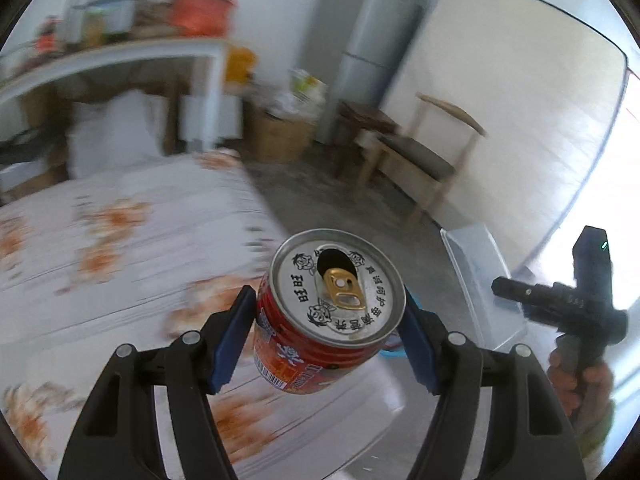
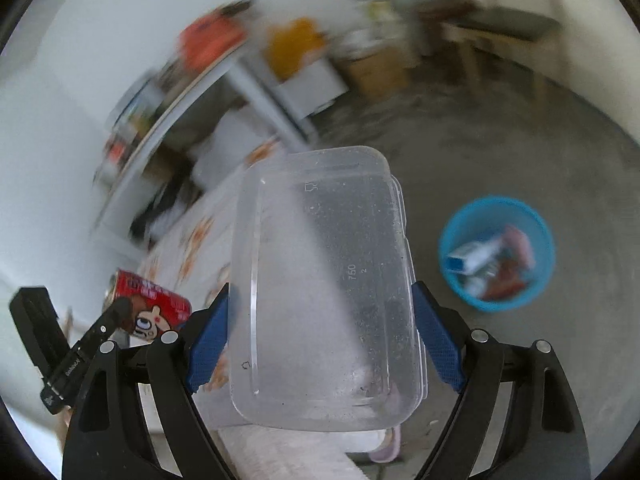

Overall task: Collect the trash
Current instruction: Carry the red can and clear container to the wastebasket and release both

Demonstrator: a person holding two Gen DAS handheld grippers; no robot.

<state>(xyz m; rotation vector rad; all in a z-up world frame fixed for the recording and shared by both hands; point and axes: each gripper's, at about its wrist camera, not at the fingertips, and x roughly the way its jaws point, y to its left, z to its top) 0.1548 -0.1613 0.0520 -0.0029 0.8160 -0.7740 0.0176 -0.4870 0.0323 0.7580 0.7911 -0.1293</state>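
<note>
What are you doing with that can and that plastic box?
A person is picking up trash with two handheld grippers. The left gripper grips an opened red drink can over the flowery bedspread. The right gripper grips a clear plastic container. A blue bucket on the floor already has rubbish in it, and neither piece has been dropped in yet.

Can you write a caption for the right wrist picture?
Right gripper carries a clear plastic container toward the blue trash bin.
</note>
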